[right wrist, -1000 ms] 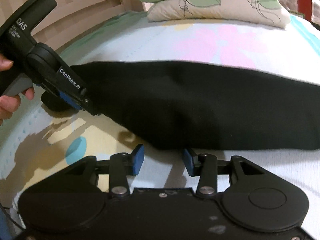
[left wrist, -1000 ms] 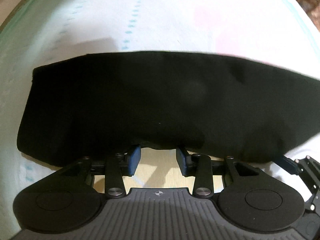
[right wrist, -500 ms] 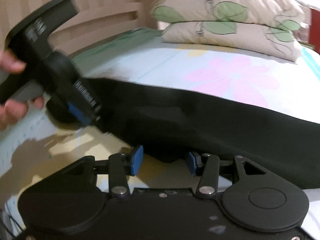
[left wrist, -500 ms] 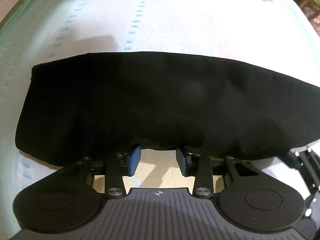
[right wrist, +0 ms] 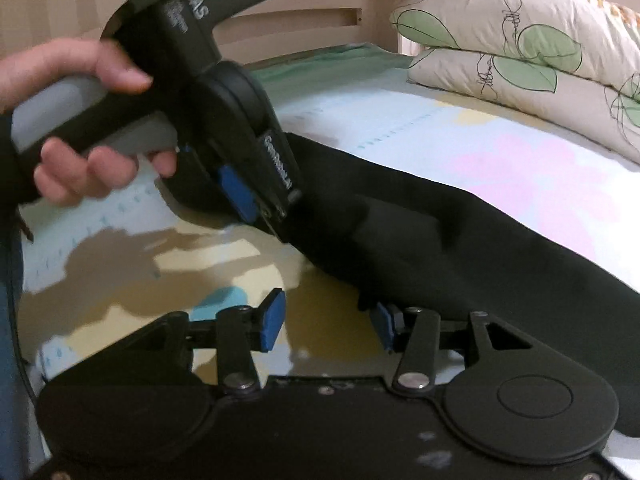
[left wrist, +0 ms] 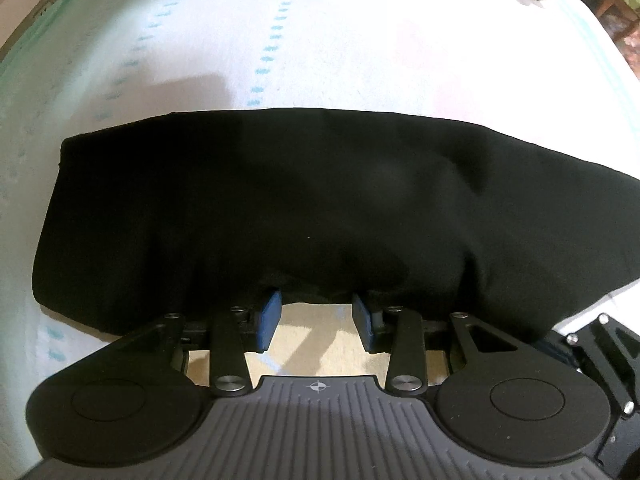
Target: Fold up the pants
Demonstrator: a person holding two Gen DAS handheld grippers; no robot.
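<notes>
A bed [right wrist: 460,140] with a pale flowered sheet fills both views, two leaf-print pillows [right wrist: 532,52] stacked at its far end against a wooden headboard. The black pants [left wrist: 304,208] lie flat across the sheet, their long axis running left to right in front of both tools, so the near edge is what each tool faces. The left tool [left wrist: 316,312] sits right at that near edge, its blue pads spread wide with the hem draped just over the tips, nothing pinched yet. The right tool [right wrist: 328,320] is likewise spread, its right pad touching the cloth edge, its left pad over bare sheet. Judging by this, both tools look placed to close on the near edge.
</notes>
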